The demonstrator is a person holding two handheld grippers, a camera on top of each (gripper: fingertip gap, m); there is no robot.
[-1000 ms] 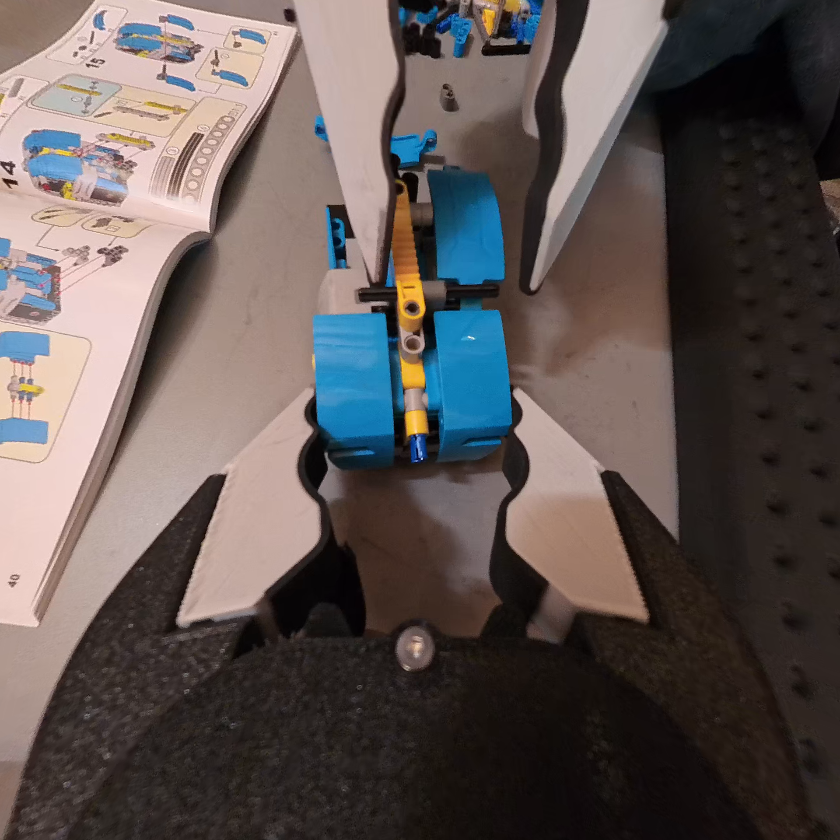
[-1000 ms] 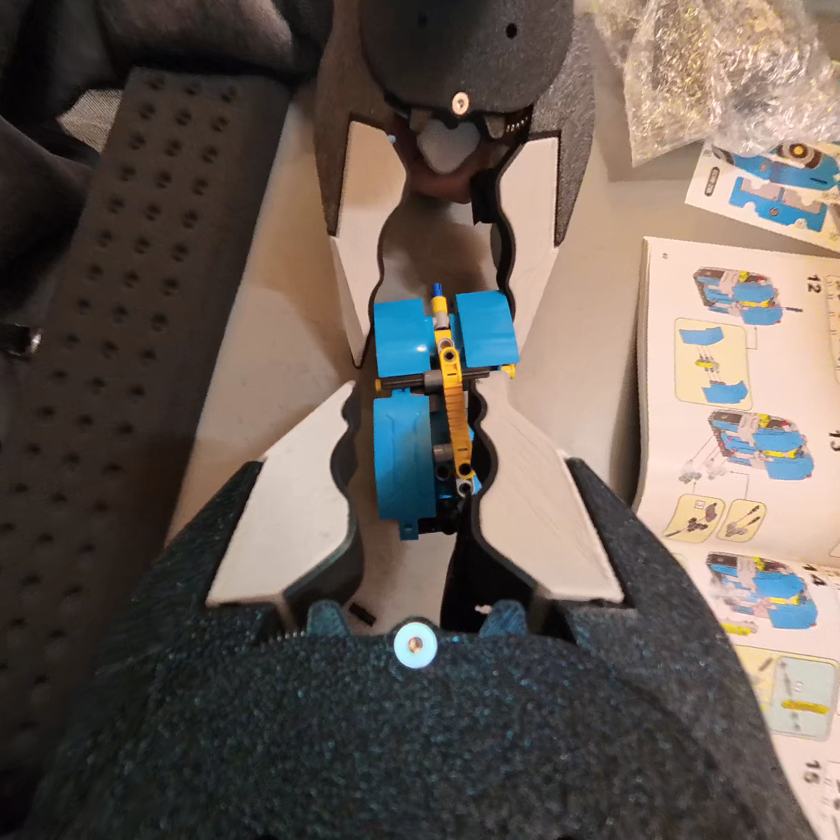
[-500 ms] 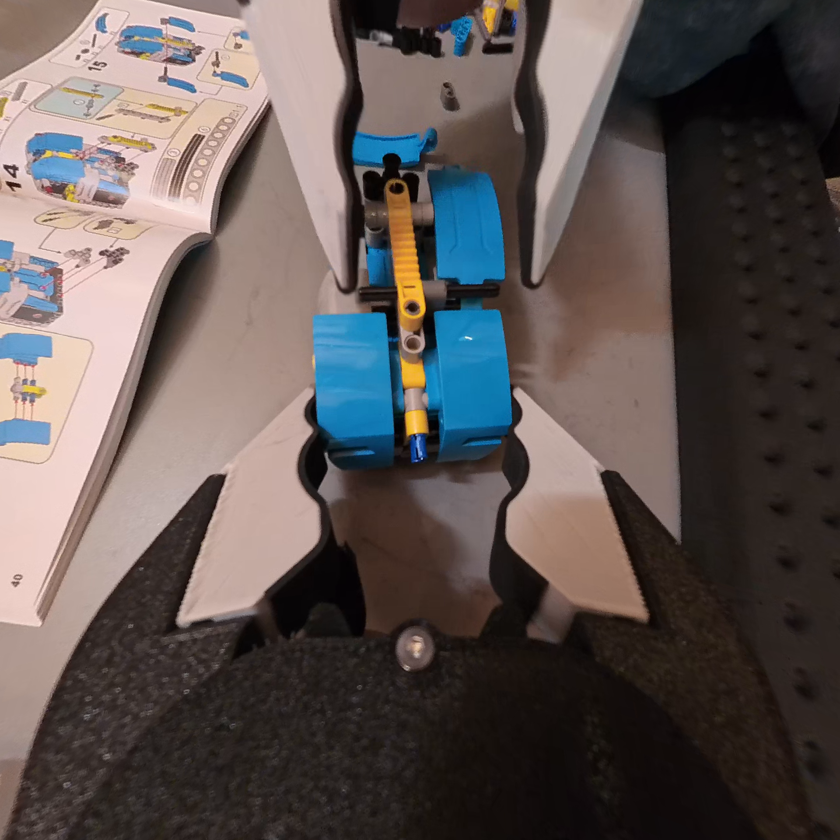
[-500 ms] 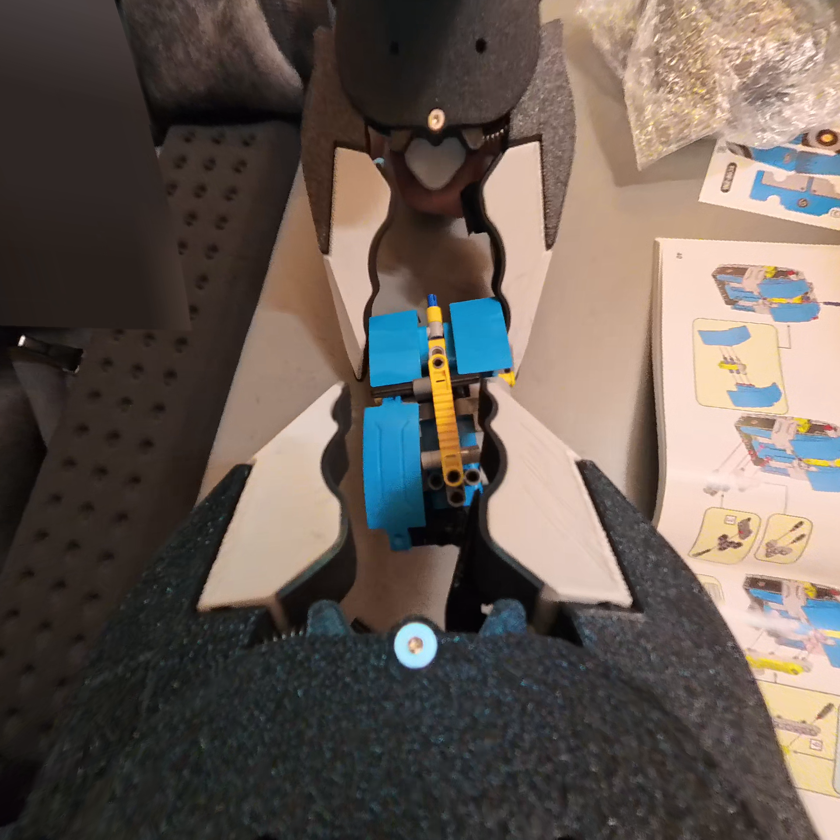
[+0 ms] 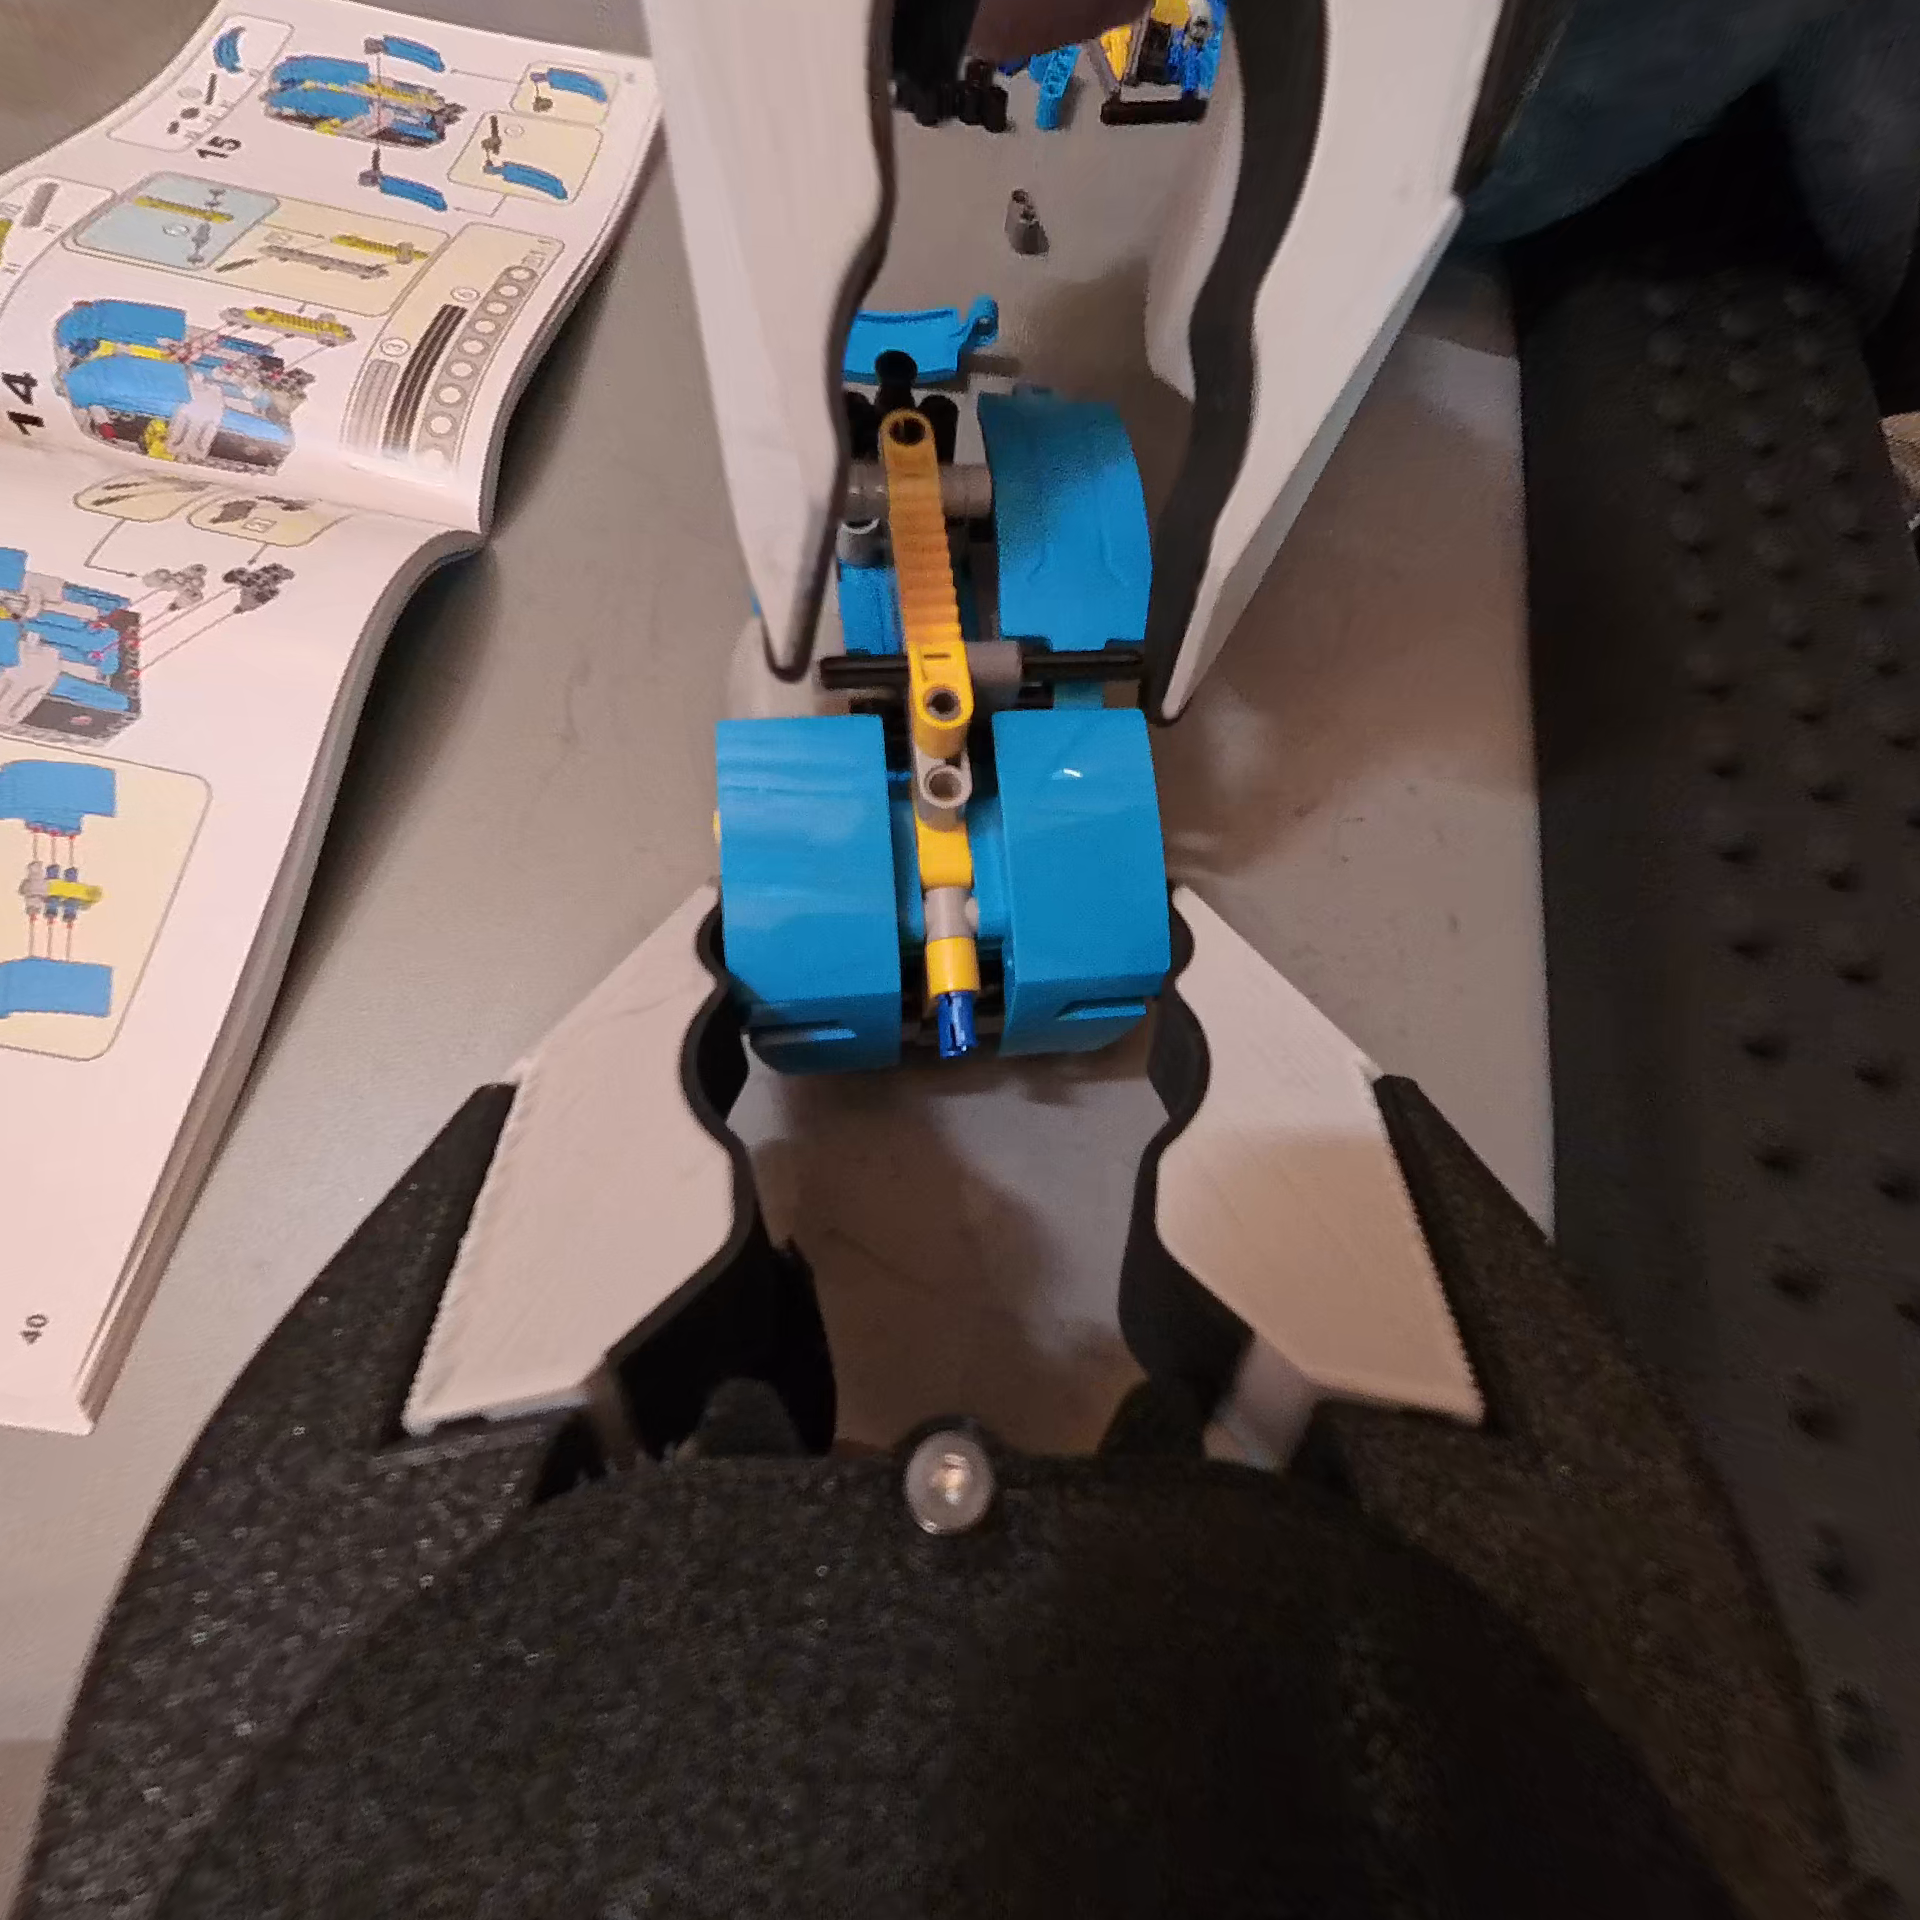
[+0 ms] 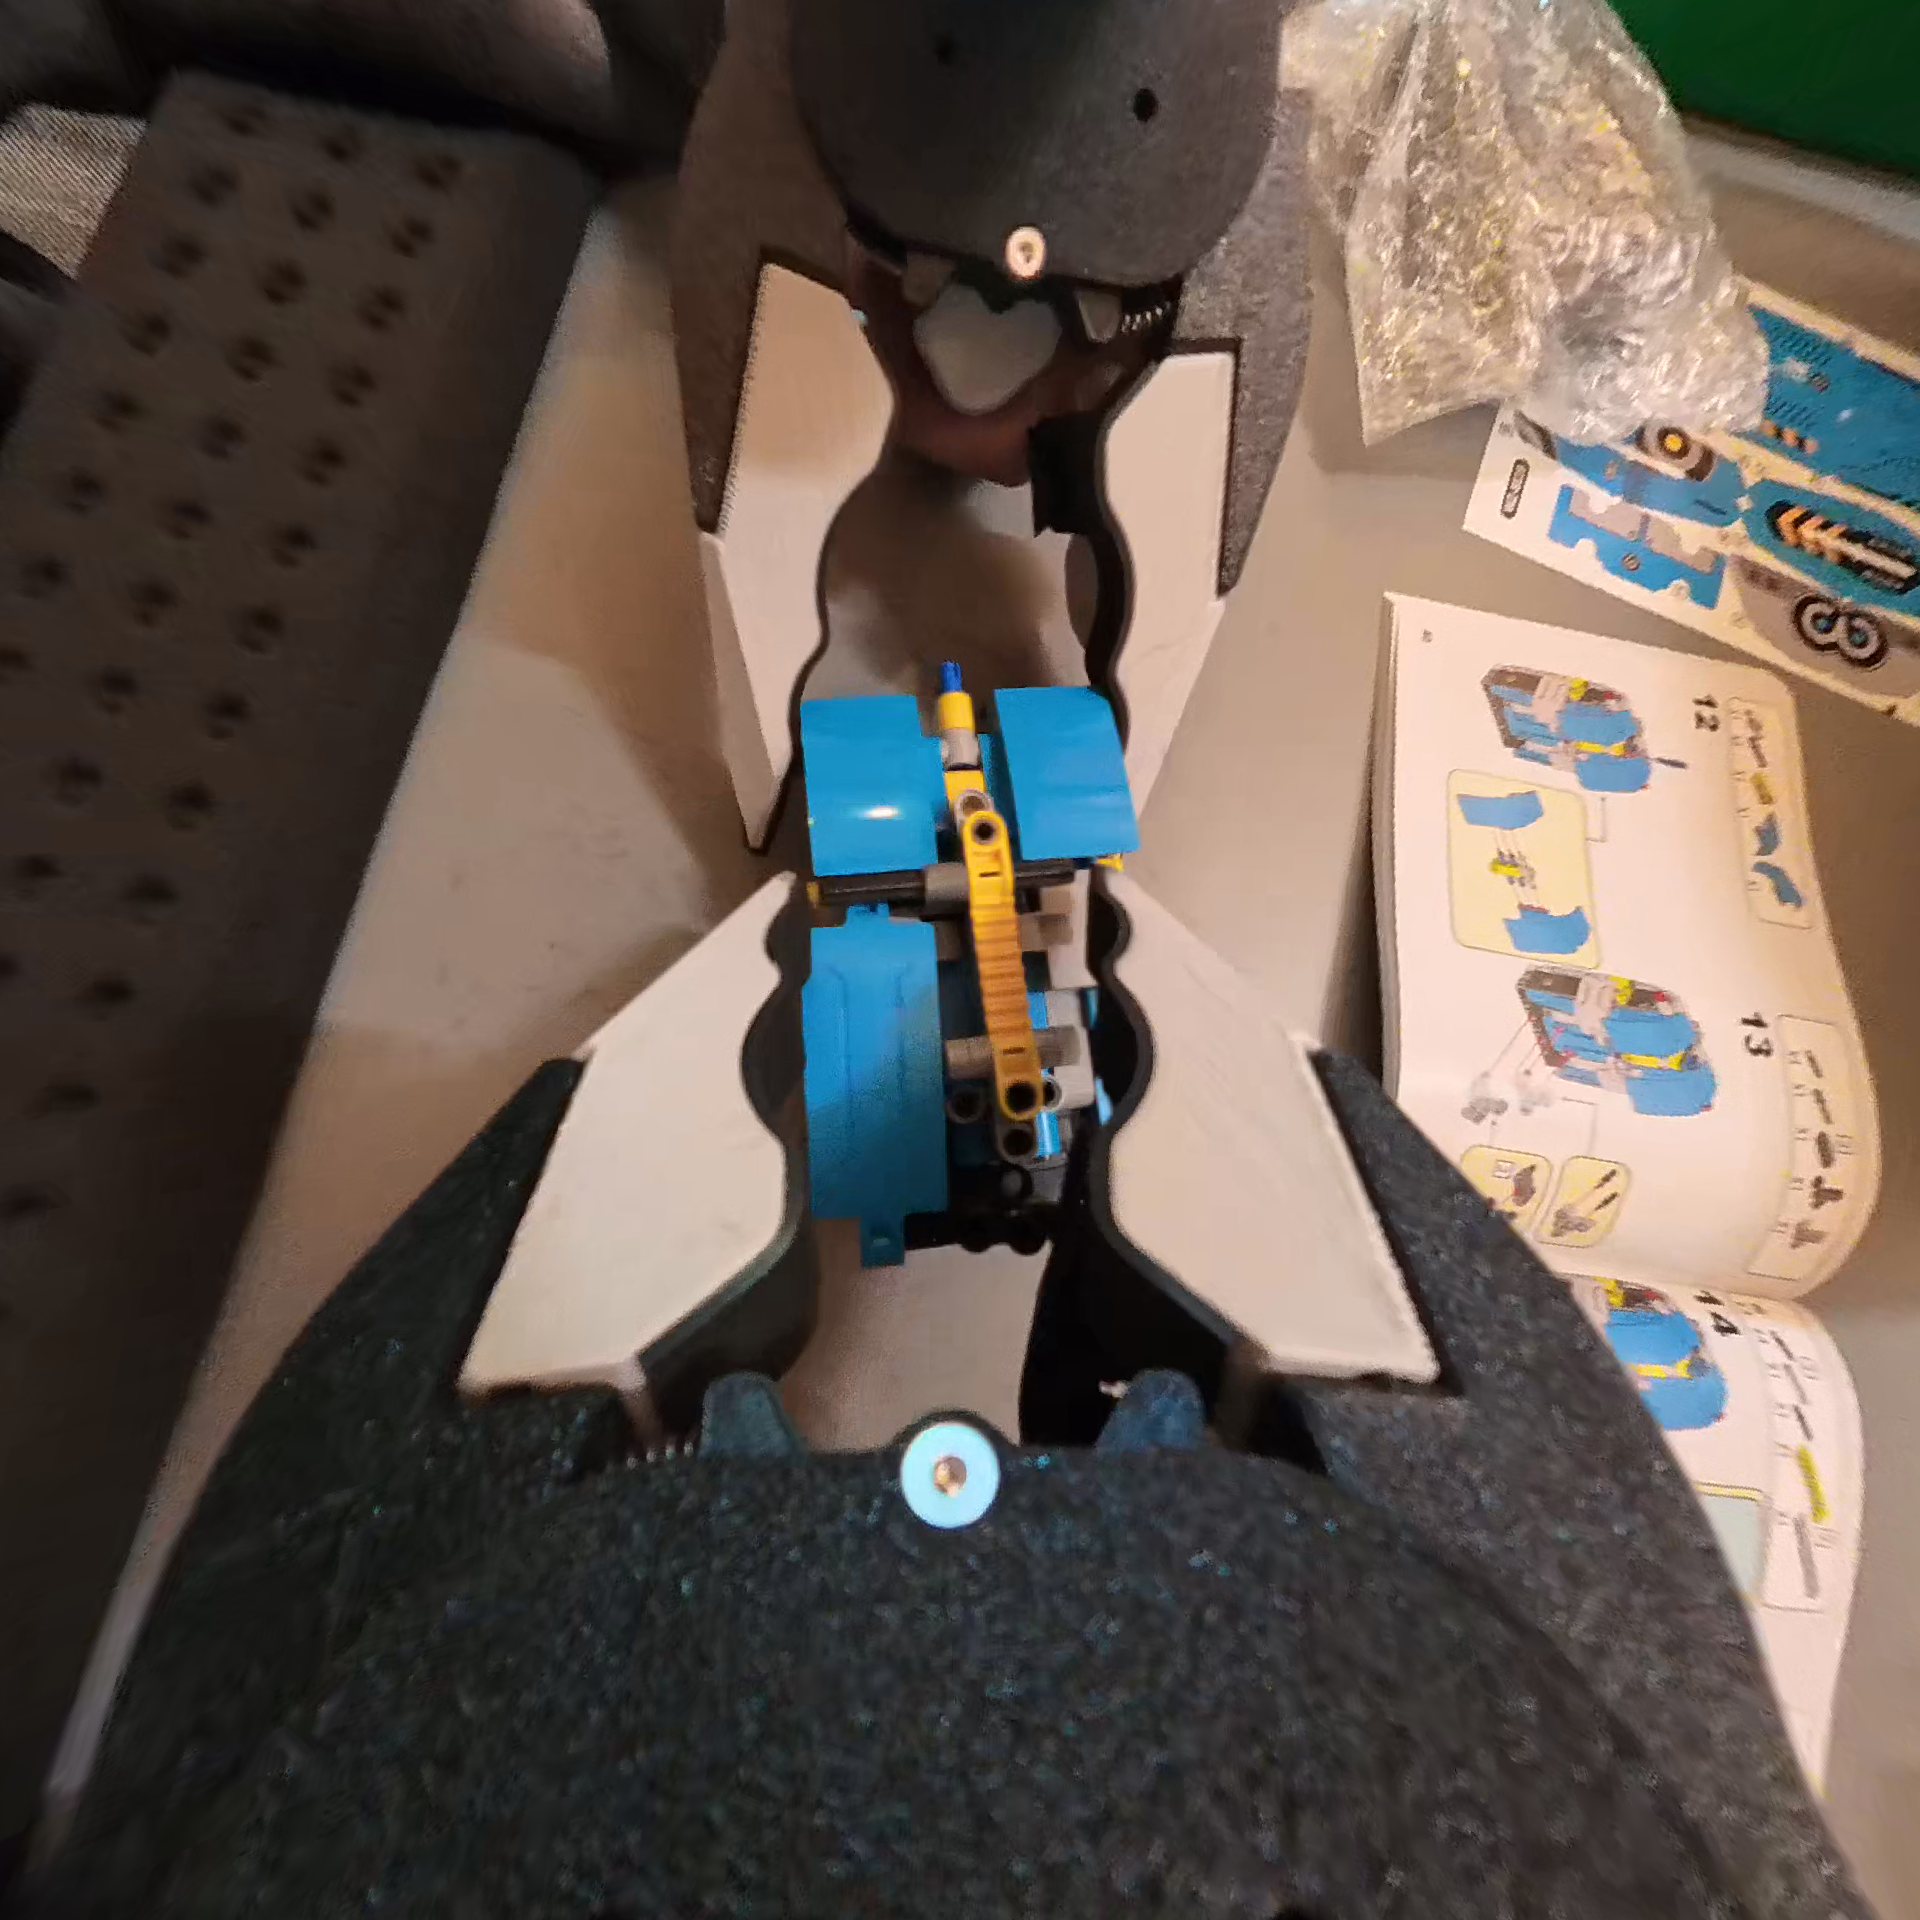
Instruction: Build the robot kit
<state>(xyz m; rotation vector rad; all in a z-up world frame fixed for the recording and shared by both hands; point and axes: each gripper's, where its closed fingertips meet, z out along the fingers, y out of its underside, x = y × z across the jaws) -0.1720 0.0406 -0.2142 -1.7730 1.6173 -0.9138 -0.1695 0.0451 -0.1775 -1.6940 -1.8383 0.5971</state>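
Two handheld grippers are meeting head-on over a small blue brick model [image 5: 940, 831] that is sitting on a grey desk [image 5: 540, 790], close to the desk's edge where a dark dimpled mat [image 5: 1714, 935] is running alongside.

The left gripper [image 5: 940, 925] is closing its white fingers [image 5: 623, 1091] on the model's near end, the tips pressing against the two blue curved panels on either side of a yellow and grey centre column with a small blue pin at its end. The jaws are clamped on the model.

The right gripper [image 6: 945, 904], facing it, is straddling the model's other end. Its jaws are drawn in close about the blue panel and the black and grey core, with a long yellow beam [image 6: 997, 966] lying between them; one fingertip is touching the black cross axle, but whether both are gripping cannot be told.

An open instruction booklet [image 5: 208, 520] is lying towards the desk's other side, well apart from the model. A crumpled clear bag [image 6: 1507, 208] and a sticker sheet [image 6: 1766, 520] are lying beyond the booklet. A few loose bricks [image 5: 1049, 83] and one small grey piece [image 5: 1029, 223] are resting farther along the desk.
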